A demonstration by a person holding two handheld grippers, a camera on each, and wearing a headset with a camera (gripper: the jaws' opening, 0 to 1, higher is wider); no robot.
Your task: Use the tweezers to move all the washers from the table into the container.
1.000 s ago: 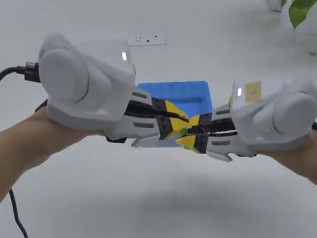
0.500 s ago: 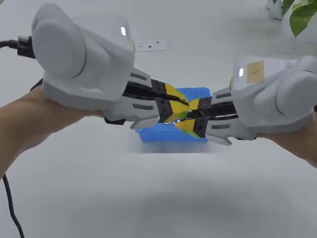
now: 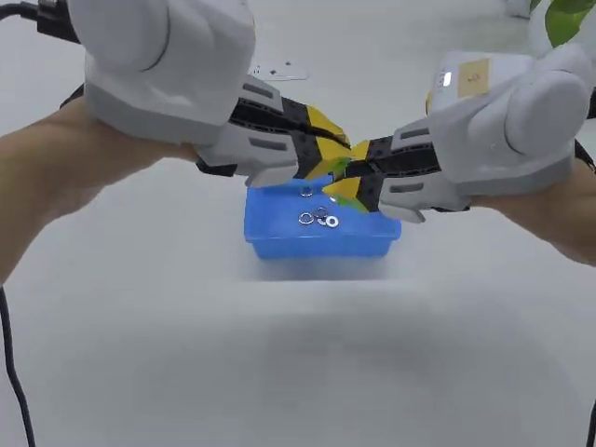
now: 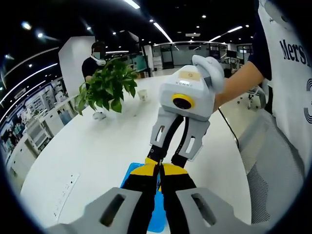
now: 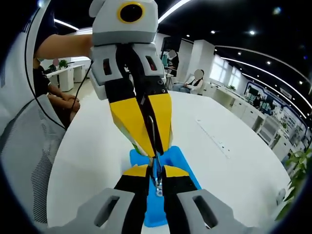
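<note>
A blue container (image 3: 317,244) sits on the white table with several washers (image 3: 321,216) lying inside it. Above its far side my left gripper (image 3: 337,160) and right gripper (image 3: 352,182) meet tip to tip, both shut. In the right gripper view, thin metal tweezers (image 5: 152,130) run along the gap of the left gripper (image 5: 151,148) and on into my right gripper (image 5: 156,171), over the container (image 5: 183,163). The left gripper view shows my left gripper (image 4: 159,171) touching the tips of the right gripper (image 4: 165,160). The tweezers' tips are hidden.
A white power strip (image 3: 279,71) lies on the table beyond the container. A potted plant (image 3: 559,19) stands at the far right corner. A black cable (image 3: 9,372) hangs at the left edge. A person (image 4: 97,56) stands behind the plant (image 4: 107,90).
The head camera has shifted. Both grippers remain tip to tip and now sit higher against the container, so its inside with the washers has come into sight.
</note>
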